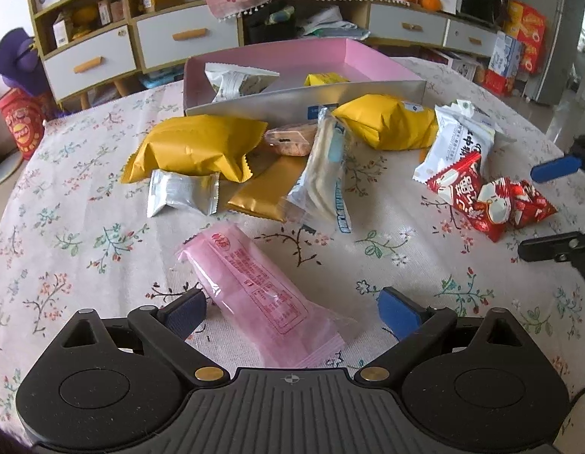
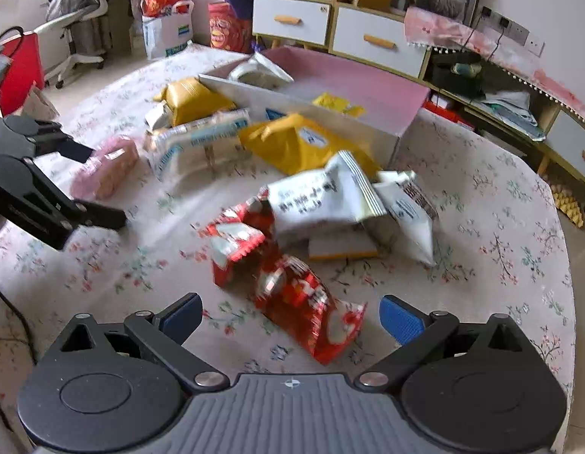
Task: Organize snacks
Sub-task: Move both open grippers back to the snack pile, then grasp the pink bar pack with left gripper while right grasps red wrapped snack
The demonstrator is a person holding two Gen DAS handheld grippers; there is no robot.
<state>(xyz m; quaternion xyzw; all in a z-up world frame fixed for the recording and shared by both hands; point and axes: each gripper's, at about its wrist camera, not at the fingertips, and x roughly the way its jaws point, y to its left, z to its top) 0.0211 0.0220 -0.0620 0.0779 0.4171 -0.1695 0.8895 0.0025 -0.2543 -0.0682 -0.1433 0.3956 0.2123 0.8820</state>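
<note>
**Snack packets loose on the bench, box behind them part filled**

Landmark: pink box (image 1: 387, 62), open-topped, at the far side of the bench (image 1: 84, 234). 2 packets already lie inside it; the rest are scattered in front of its grey front wall.

- Pink packet (image 1: 254, 299): well in front of the box, lying between the wide-spread fingers of the left gripper (image 1: 292, 308), not clamped. Thin film, long, probably light and soft; the glossy wrap may slip. Best taken across the middle of its body, not by the crimped end seals.
- Red packets (image 2: 307, 302): 2 or 3, in front of the box toward its right end, the nearest one between the wide-open fingers of the right gripper (image 2: 292, 316), untouched. Small, crinkly, likely very light; pinch the plump centre.
- Yellow packets (image 1: 194, 147): 2 puffy ones just in front of the box wall. Air-filled, so a hard squeeze could burst them or crush the contents.
- White packets (image 1: 462, 140): in front of the box's right corner, overlapping the red ones.

Room: the cloth between the grippers is bare. The box wall must be cleared by lifting over it. The bench edge curves away on both sides; packets near it could slide off.
</note>
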